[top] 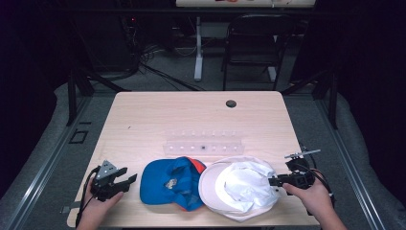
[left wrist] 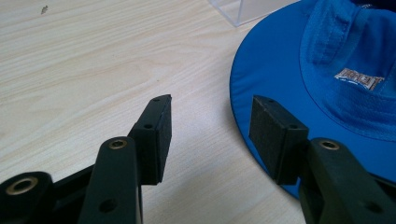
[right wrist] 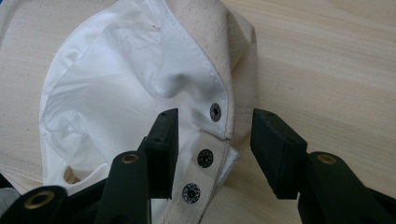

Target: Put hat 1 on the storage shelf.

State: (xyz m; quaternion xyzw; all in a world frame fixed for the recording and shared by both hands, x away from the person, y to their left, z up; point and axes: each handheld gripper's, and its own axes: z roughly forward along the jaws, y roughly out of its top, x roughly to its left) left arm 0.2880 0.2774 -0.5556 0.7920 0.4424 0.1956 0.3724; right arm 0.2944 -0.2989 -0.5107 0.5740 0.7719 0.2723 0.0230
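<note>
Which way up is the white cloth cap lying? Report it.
Upside down: the white cloth cap shows its lining and snap strap facing up.

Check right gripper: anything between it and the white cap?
Nothing visible. The right gripper is open and already straddles the snap strap at the back edge of the white cap; no other thing sits between them. The blue cap lies on the far side.
</note>
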